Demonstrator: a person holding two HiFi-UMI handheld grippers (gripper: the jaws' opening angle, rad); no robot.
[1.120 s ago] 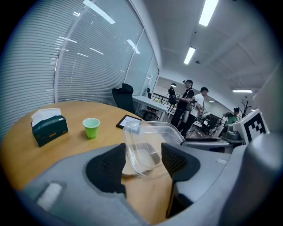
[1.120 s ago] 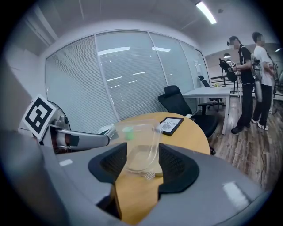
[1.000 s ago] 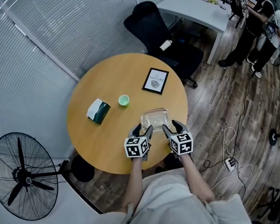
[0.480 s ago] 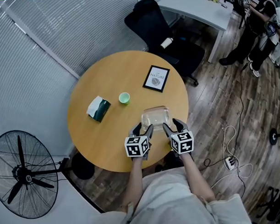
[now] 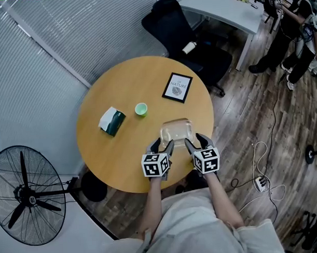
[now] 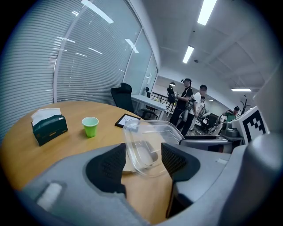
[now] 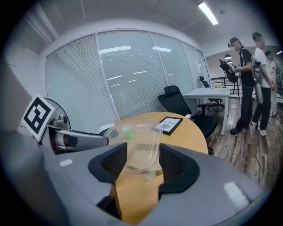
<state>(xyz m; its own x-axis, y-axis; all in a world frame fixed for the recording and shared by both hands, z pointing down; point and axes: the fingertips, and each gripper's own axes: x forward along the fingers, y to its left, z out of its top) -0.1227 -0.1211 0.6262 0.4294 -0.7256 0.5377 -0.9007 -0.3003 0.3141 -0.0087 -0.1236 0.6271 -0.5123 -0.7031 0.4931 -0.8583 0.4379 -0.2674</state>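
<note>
Clear plastic container point(image 5: 176, 130) sits near the round wooden surface's point(image 5: 123, 155) near-right edge, with only a narrow strip of wood between it and the rim on the person's side. Bare wood spreads wide to its left and ahead toward the green cup point(image 5: 141, 109). A tissue box point(image 5: 112, 121) stands just beyond the cup on the left, well apart from the container. A framed card point(image 5: 177, 87) lies flat near the far rim, and past that edge stands a black office chair point(image 5: 181, 29). A fan point(image 5: 26, 195) stands on the floor off the left side.

The left claw point(image 5: 160, 147) grips the container's near-left wall, its jaws narrowed so that both dark pads press the plastic. The right claw point(image 5: 195, 143) grips the near-right wall the same way, jaws closed in on the thin wall. The two claws sit side by side over the near rim. The container looks slightly tilted in the left gripper view; whether its base touches the wood cannot be told.
</note>
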